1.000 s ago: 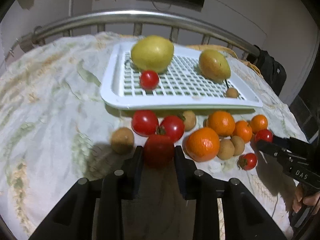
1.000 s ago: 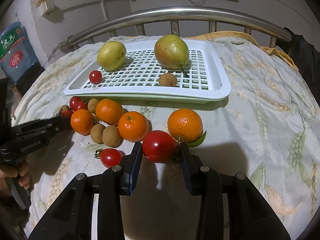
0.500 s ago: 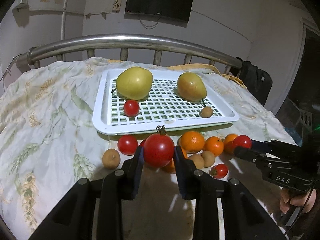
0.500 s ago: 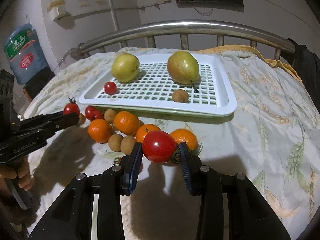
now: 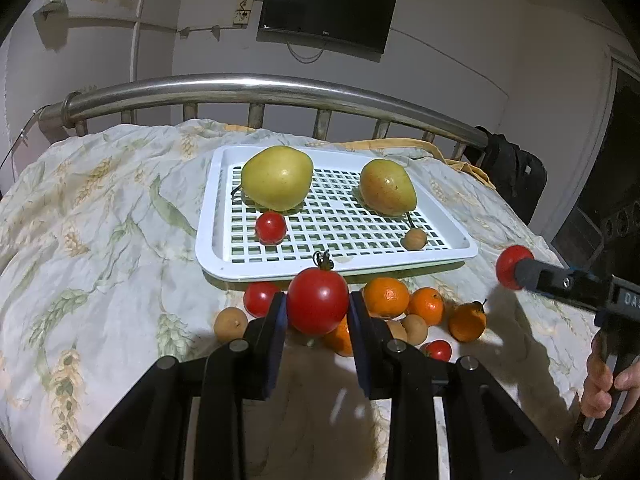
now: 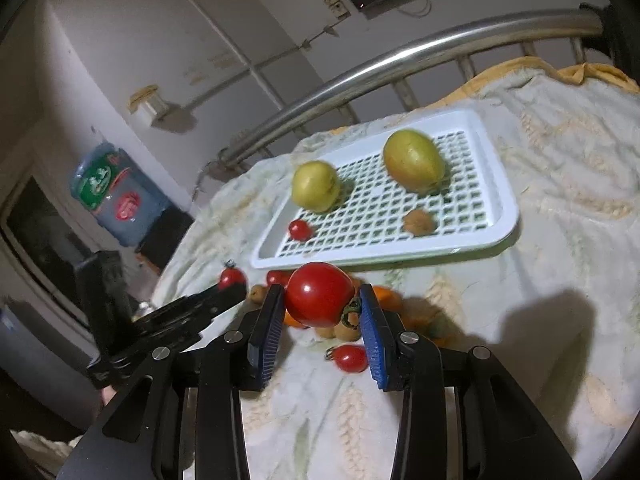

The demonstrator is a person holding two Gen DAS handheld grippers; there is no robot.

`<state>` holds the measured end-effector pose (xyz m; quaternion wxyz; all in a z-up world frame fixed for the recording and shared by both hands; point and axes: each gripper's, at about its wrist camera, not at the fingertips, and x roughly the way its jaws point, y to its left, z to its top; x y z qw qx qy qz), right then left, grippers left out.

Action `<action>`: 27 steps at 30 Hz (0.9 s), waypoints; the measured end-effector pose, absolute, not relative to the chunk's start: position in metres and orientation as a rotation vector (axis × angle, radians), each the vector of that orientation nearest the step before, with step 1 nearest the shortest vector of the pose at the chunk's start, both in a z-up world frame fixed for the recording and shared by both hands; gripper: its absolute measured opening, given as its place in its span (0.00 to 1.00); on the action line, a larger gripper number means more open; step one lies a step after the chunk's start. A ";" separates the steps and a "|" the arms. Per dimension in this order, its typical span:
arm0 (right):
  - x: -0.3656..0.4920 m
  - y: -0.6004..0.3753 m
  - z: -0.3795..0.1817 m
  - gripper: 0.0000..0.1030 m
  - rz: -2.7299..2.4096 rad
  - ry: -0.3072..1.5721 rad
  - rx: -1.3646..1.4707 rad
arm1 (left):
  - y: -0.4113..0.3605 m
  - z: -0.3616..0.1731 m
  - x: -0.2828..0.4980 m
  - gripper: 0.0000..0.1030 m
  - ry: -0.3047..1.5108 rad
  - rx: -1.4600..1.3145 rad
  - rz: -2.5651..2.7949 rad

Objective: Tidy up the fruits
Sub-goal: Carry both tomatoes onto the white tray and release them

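My left gripper (image 5: 317, 307) is shut on a red tomato (image 5: 317, 301) with a green stalk, held above the pile of loose fruit. My right gripper (image 6: 320, 306) is shut on another red tomato (image 6: 320, 294), also lifted off the cloth. In the left wrist view the right gripper (image 5: 516, 272) shows at the right edge with its tomato (image 5: 509, 265). The white slotted tray (image 5: 448, 224) beyond holds two pears (image 5: 277, 178) (image 5: 387, 187), a small tomato (image 5: 271, 227) and a small brown fruit (image 5: 414, 239). Oranges (image 5: 386, 297), small brown fruits and tomatoes (image 5: 259, 298) lie in front of the tray.
The fruit lies on a cloth with a wheat pattern (image 5: 100, 240). A steel bed rail (image 5: 256, 84) curves behind the tray. A dark bag (image 5: 512, 176) hangs at the far right, a water jug (image 6: 116, 196) stands off to the left. A person's hand (image 5: 604, 384) holds the right gripper's handle.
Both grippers have lifted their tomatoes up off the cloth. The right gripper has also tilted and rolled, so its view of the tray now slants.
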<state>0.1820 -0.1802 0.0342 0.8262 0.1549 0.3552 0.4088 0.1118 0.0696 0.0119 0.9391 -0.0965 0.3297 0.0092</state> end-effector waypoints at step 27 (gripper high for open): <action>0.267 -0.143 0.032 0.28 0.591 0.688 0.218 | 0.085 -0.005 0.215 0.31 0.735 -0.278 0.082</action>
